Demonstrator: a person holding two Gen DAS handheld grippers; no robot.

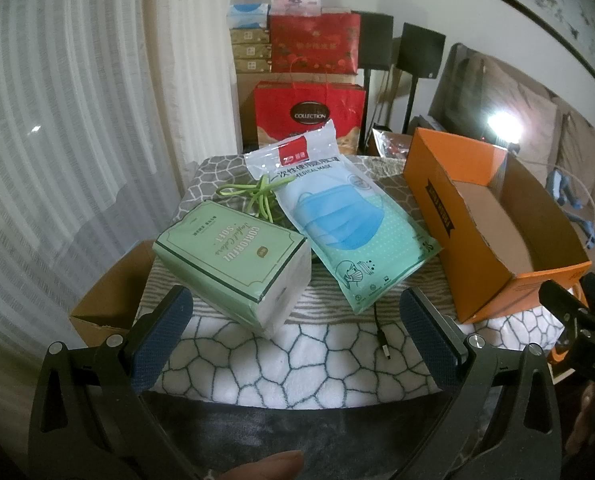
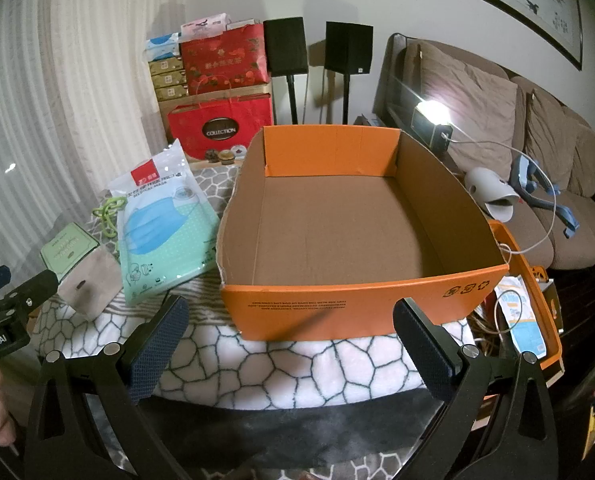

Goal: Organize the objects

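A living room is seen, with pale curtains on the left, a brown sofa (image 2: 497, 120) along the right wall and a stack of red gift bags (image 1: 309, 108) and boxes at the back. In front of these a worktop (image 1: 297, 360) is covered by a white blanket printed with a dark web pattern.

On the worktop a green tissue pack (image 1: 233, 256) is laid at the left, tilted, with one corner raised off the blanket. Just beside it, to its right, a medical mask packet (image 1: 337, 216) is laid flat, its top end pointing away towards the gift bags. A green cord (image 1: 257, 196) is bunched behind the tissue pack, partly under the packet's edge. A black cable end (image 1: 383, 344) is seen below the packet's near corner. An orange cardboard box (image 2: 357, 304) is placed at the right of the worktop, open at the top, its brown floor bare; the mask packet lies just beside its left wall.

The left tongs (image 1: 293, 344) are held wide, nothing gripped, above the near edge of the worktop, facing the tissue pack and packet. The right tongs (image 2: 289, 344) are likewise spread wide and hold nothing, facing the near wall of the orange box, apart from it
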